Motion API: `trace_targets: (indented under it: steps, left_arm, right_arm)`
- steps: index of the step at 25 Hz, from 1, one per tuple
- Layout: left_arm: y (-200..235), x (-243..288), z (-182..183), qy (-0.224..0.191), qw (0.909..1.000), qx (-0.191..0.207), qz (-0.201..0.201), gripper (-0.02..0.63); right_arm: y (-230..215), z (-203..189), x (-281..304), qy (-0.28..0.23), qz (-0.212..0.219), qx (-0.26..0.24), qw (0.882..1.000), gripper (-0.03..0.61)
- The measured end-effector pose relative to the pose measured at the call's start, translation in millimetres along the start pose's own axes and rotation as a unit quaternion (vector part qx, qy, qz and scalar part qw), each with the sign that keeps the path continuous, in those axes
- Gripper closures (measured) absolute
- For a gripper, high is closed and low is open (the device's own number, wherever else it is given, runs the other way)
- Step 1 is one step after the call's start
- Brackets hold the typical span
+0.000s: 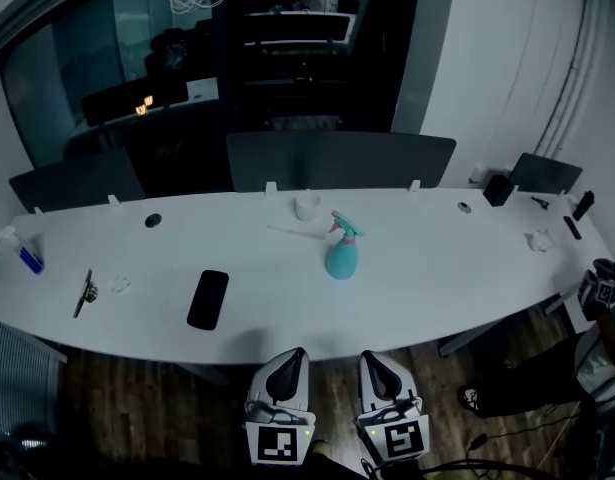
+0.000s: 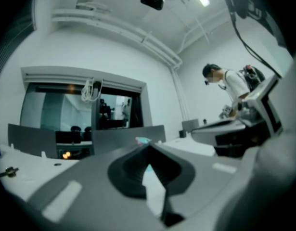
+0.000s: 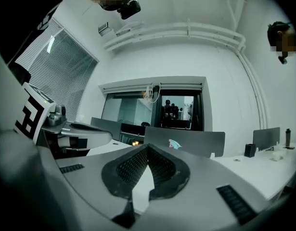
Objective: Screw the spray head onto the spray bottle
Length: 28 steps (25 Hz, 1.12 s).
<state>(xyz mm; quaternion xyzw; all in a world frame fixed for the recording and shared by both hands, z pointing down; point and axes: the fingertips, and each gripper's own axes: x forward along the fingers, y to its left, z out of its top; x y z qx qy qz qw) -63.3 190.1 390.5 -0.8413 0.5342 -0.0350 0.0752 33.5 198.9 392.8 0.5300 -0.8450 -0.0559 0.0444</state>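
Bottle [image 1: 341,259] stands upright near the middle of the white tabletop [image 1: 437,278], with the spray head [image 1: 345,228] seated on its neck and the nozzle pointing to the left of the head view. Whether the collar is threaded tight or merely resting cannot be told at this range. Left tool [image 1: 296,353] and right tool [image 1: 371,357] hang side by side below the near edge of the tabletop, well apart from the bottle; each gripper view shows the ribbed jaws meeting at the tips with nothing between them. The arrangement fits two stages: a head set loosely on the neck and awaiting tightening, or a head already screwed home with both tools drawn clear. No step is visibly in hand. Any further handling would call for one tool to steady the bottle body while the other works the collar. A dark phone [image 1: 208,299] lies left of the bottle.
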Motion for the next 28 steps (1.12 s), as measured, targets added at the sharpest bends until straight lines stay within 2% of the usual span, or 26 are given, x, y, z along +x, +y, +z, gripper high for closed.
trace_targets:
  steps: [4, 20, 28]
  left_arm:
    - [-8.3, -6.2, 0.5, 0.002, 1.0000, -0.002, 0.002, 0.612]
    - [-28.4, -21.6, 3.9, -0.002, 1.0000, 0.006, -0.005, 0.612]
    - [-30.4, -22.9, 16.0, -0.011, 0.9989, 0.045, -0.005, 0.612]
  right_arm:
    - [3.2, 0.0, -7.8, 0.001, 0.007, -0.003, 1.000, 0.574]
    - [1.7, 5.7, -36.0, -0.007, -0.008, -0.006, 1.000, 0.574]
    - [-0.4, 9.1, -36.8, -0.013, -0.013, -0.006, 1.000, 0.574]
